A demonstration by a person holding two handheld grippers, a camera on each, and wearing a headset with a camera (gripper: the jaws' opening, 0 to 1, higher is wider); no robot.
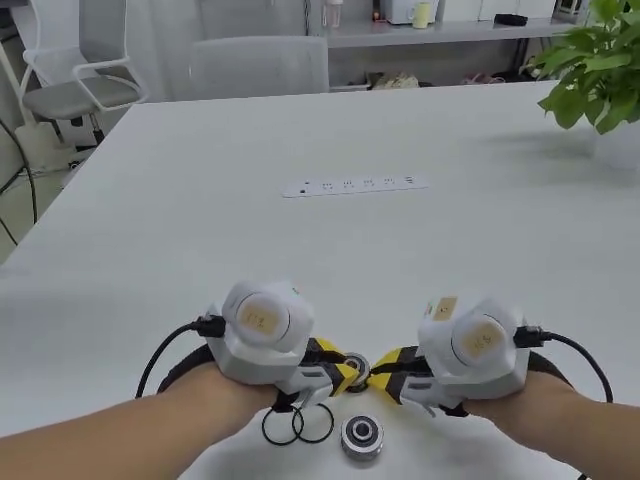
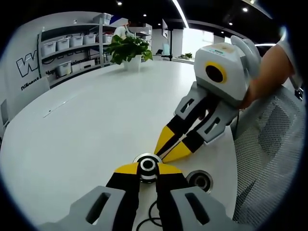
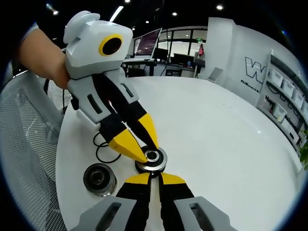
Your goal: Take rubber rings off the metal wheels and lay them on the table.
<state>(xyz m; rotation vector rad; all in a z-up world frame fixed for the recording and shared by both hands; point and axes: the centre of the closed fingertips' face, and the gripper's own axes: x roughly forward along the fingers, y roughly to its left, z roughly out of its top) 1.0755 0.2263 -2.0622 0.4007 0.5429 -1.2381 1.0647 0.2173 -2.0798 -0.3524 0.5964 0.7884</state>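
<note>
Starting on the left: the left gripper [image 3: 143, 147] comes in low over the white table [image 1: 400, 260]. Its yellow tips are clamped on the small silver metal wheel [image 2: 147, 165], one tip either side of it in the left gripper view. My read is it's acting as a vice, so the wheel can't skate or spin while the other side works on it.

On the person's side of that wheel and a bit to its left, two thin black rubber rings [image 1: 298, 425] lie flat on the table, overlapping each other. Looks like the drop spot, close enough that a freed ring only needs a short trip.

Also on the near side of the held wheel, just beside the rings, a second metal wheel [image 1: 361, 437] sits flat, apart from both grippers. I'd guess it's parked there as finished, though I can't make out whether any rubber is on it.

Right of the held wheel, the right gripper [image 2: 166, 150] points straight at the left one. Its jaws are drawn nearly together, tips against the wheel's dark outer band [image 3: 163, 162]. I can't tell if it actually has rubber pinched. Next move, I reckon, is an outward peel while the left side holds firm. A slip could flick the wheel away.
</note>
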